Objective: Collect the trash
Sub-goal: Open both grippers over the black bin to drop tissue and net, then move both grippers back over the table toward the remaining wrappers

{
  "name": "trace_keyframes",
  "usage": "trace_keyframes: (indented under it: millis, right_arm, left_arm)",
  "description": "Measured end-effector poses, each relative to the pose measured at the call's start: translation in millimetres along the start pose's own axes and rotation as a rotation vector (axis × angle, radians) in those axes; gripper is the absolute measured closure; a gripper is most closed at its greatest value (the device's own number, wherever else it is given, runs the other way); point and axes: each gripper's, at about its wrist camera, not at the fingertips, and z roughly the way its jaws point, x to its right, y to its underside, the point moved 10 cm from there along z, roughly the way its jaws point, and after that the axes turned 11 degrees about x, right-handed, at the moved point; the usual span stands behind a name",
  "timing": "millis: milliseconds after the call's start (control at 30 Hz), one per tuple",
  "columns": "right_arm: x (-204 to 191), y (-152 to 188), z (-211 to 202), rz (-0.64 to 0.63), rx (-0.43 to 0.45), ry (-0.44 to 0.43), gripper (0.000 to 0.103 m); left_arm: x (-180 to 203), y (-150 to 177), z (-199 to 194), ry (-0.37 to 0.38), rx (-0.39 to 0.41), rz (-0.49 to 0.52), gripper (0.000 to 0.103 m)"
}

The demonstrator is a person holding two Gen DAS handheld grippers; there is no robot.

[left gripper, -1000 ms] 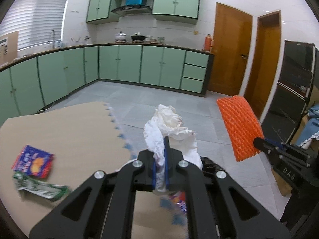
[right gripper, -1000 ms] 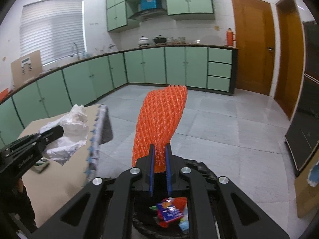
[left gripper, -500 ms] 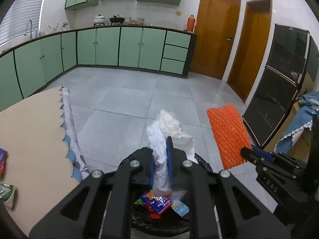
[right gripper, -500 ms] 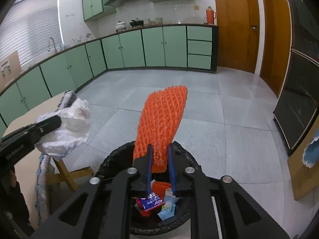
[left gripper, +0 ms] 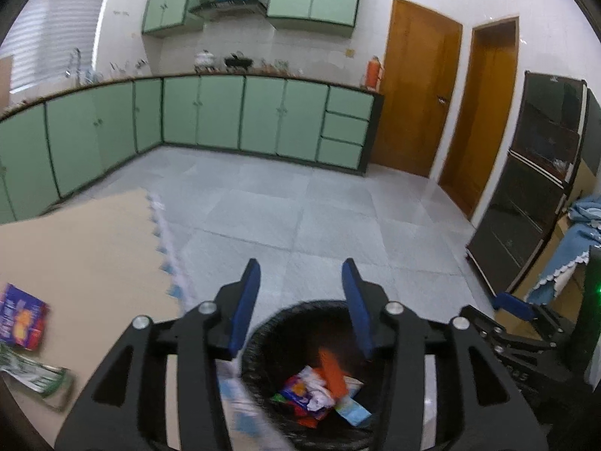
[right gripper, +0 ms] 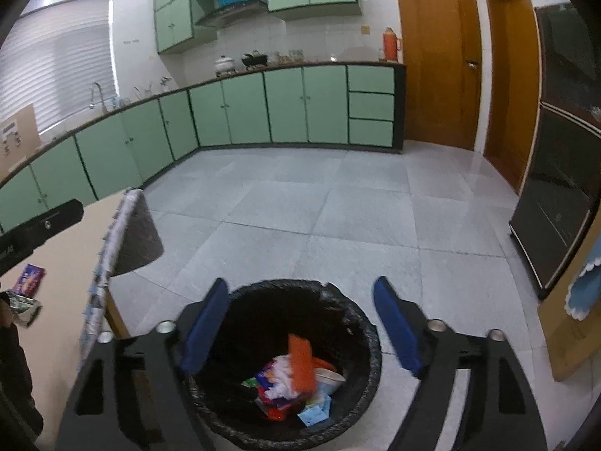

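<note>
— Far left, on the tan surface [left gripper: 86, 248]?
— Purple snack packet [left gripper: 20, 317] lying flat, orange print on its face; just beside it, toward the near edge, crumpled green-and-white wrapper [left gripper: 35, 374]. Both well apart from the bin. Seen smaller in the right wrist view too, packet at [right gripper: 32, 277].
— And along that surface's edge?
— Scalloped blue-and-white cloth trim [left gripper: 165, 248], hanging over toward the grey tiled floor [left gripper: 300, 218].
— Left gripper [left gripper: 300, 302]?
— Jaws opening, blue pads apart, nothing between them; poised above the near rim of the bin.
— The bin itself?
— Round, black-lined trash bin [left gripper: 270, 334] on the floor, right beside the surface. Inside: orange foam netting [left gripper: 332, 370], blurred, standing on end over the pile; crumpled white tissue [left gripper: 317, 387] against it; red and purple wrappers plus a pale blue packet underneath.
— Same from the other side?
— Same heap: netting [right gripper: 300, 362] upright in the middle, tissue [right gripper: 280, 374] to its left, bin rim [right gripper: 360, 319] ringing it.
— Right gripper [right gripper: 300, 323]?
— Jaws opening wide, pads spread to either side of the bin mouth, nothing held.
— Farther right?
— Dark glass cabinet [left gripper: 533, 188] and blue cloth [left gripper: 571, 251] at the edge.
</note>
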Motion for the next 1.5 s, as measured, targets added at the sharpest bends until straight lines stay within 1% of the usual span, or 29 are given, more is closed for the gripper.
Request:
trace_keyframes:
  millis: [33, 100, 167, 200, 267, 300, 367, 467, 567, 600, 733, 800, 867, 1033, 1167, 1333, 1500]
  right_arm:
    - [-8, -4, -3, -0.007, 0.011, -0.018, 0.017]
    - [-27, -10, -7, -0.018, 0.026, -0.054, 0.01]
    - [-53, -16, -12, -0.018, 0.041, -0.104, 0.007]
    - [-66, -18, -13, -0.021, 0.044, -0.132, 0.007]
    - [-95, -21, -16, -0.039, 0.051, -0.19, 0.006]
    - [-110, -23, -16, -0.048, 0.05, -0.215, 0.006]
    - [-144, -24, -17, -0.069, 0.047, -0.283, 0.006]
    - [-197, -20, -18, -0.104, 0.035, -0.38, 0.006]
    - [-248, -8, -17, -0.148, 0.009, -0.472, 0.006]
    - [-258, -4, -18, -0.155, 0.003, -0.491, 0.006]
    - [-313, 15, -18, -0.194, -0.038, -0.577, 0.006]
    - [-334, 23, -19, -0.218, -0.054, -0.601, 0.006]
    - [-354, 34, -22, -0.25, -0.07, -0.627, 0.006]
    - [-384, 58, -22, -0.321, -0.111, -0.658, 0.006]
    - [-397, 71, -18, -0.347, -0.145, -0.659, 0.006]
    - [-407, 79, -8, -0.379, -0.179, -0.661, 0.006]
    - [-413, 83, 0, -0.377, -0.204, -0.671, 0.007]
  left_arm:
    - [-6, -3, -5, -0.013, 0.008, 0.001, 0.054]
    - [-25, -9, -19, -0.047, 0.026, -0.003, 0.049]
    - [-53, -14, -38, -0.103, 0.051, -0.007, 0.041]
    - [-62, -17, -45, -0.124, 0.059, -0.008, 0.039]
    - [-95, -19, -65, -0.189, 0.073, -0.004, 0.035]
    - [-107, -20, -73, -0.213, 0.075, -0.003, 0.034]
    - [-144, -20, -96, -0.287, 0.079, -0.006, 0.034]
    - [-190, -18, -124, -0.384, 0.081, -0.01, 0.033]
    - [-237, -13, -151, -0.478, 0.071, -0.034, 0.033]
    - [-252, -10, -160, -0.509, 0.066, -0.044, 0.033]
    - [-294, 2, -188, -0.595, 0.043, -0.064, 0.033]
    - [-313, 11, -201, -0.624, 0.028, -0.089, 0.033]
    - [-324, 17, -210, -0.644, 0.018, -0.103, 0.033]
    - [-346, 28, -221, -0.669, -0.008, -0.134, 0.033]
    - [-350, 33, -226, -0.674, -0.012, -0.141, 0.033]
    - [-355, 33, -225, -0.675, -0.012, -0.145, 0.033]
    - [-356, 36, -223, -0.678, -0.016, -0.154, 0.033]
